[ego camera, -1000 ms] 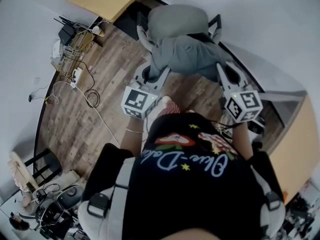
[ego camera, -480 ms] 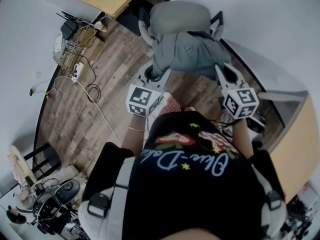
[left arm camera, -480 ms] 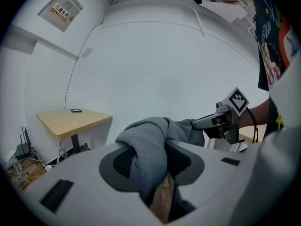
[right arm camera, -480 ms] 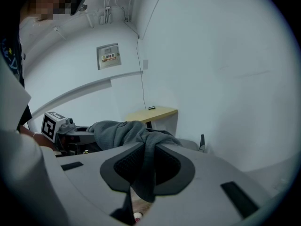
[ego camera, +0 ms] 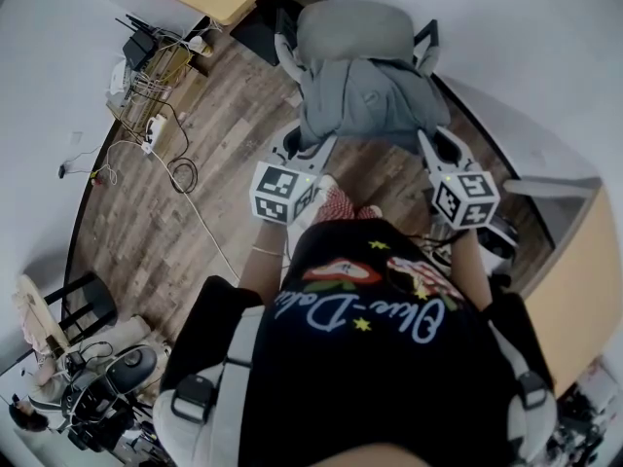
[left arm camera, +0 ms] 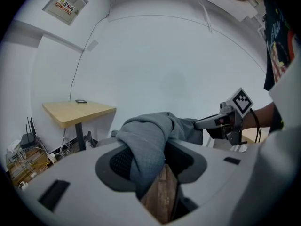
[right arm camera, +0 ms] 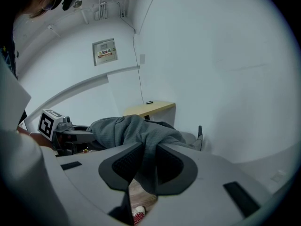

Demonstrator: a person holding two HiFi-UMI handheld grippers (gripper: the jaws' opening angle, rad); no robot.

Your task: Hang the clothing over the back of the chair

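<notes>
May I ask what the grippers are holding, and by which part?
Nothing gripped: the left gripper and right gripper have just been opening their jaws, with an edge of the garment hanging loose between each pair.

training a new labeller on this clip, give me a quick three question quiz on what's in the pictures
1. Multiple choice: where does the clothing lie?
A. flat on the floor
B. draped over the back of the chair
C. folded on a table

2. True or false: nothing is between the fingers of the left gripper.

3. Fill in: the floor is laid with ___ planks.

Key
1. B.
2. False: the clothing hangs between its fingers, which have just been opening and stand wide apart.
3. Wood.
</notes>
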